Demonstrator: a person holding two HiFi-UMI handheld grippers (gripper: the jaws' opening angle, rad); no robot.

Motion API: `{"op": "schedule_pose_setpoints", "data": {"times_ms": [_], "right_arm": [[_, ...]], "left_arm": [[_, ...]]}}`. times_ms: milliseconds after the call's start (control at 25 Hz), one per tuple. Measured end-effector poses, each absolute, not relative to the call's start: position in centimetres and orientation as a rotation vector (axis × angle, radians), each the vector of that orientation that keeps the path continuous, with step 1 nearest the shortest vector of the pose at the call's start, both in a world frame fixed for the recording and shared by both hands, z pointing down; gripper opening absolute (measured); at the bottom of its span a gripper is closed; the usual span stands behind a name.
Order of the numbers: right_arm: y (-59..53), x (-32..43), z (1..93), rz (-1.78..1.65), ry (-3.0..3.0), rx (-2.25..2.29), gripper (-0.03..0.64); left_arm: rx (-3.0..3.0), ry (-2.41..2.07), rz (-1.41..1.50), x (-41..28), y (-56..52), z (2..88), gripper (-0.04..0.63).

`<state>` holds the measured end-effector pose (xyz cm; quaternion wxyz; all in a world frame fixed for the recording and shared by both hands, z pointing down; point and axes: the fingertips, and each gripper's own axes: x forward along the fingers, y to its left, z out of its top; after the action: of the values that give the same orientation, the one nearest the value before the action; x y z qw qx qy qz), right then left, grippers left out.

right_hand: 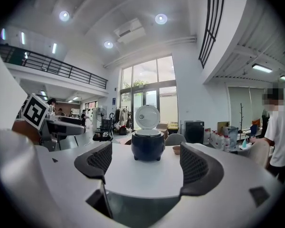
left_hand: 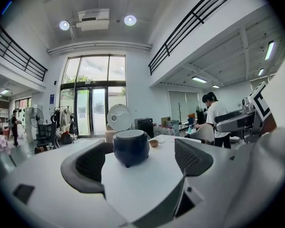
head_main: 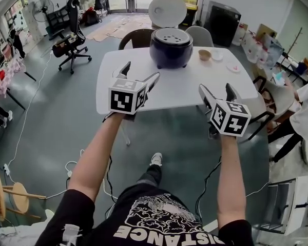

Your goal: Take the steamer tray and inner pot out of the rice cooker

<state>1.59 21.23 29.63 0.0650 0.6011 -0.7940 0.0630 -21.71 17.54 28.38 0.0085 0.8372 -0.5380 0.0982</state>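
Dark blue, the rice cooker [head_main: 171,47] stood toward the far side of the white tabletop [head_main: 169,88] in the head view. Its lid [head_main: 167,10] was tipped up and back, and the perforated steamer tray [head_main: 171,35] sat in its open top. A small bowl [head_main: 204,55] lay just to the cooker's right. The left hand-held gripper [head_main: 140,72] and the right hand-held gripper [head_main: 215,87] were held over the near edge of the tabletop, well apart from the cooker and from each other.

In the left gripper view, the jaws were spread wide with nothing gripped. The cooker showed beyond them, far off on the tabletop, with the bowl beside it. The right hand-held gripper showed at the picture's right edge.

In the right gripper view, the jaws were likewise released and held nothing. The cooker stood centred beyond the gap with its lid upright behind it. The bowl sat to its right on the tabletop.
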Motion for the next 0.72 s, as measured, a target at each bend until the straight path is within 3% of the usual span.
{"op": "schedule_pose_setpoints", "data": {"times_ms": [720], "right_arm": [[-3.0, 1.9, 30.3, 0.239, -2.368, 1.76, 0.443]], "left_arm": [[2.581, -1.665, 0.31, -21.0, -6.7, 28.5, 0.44]]}}
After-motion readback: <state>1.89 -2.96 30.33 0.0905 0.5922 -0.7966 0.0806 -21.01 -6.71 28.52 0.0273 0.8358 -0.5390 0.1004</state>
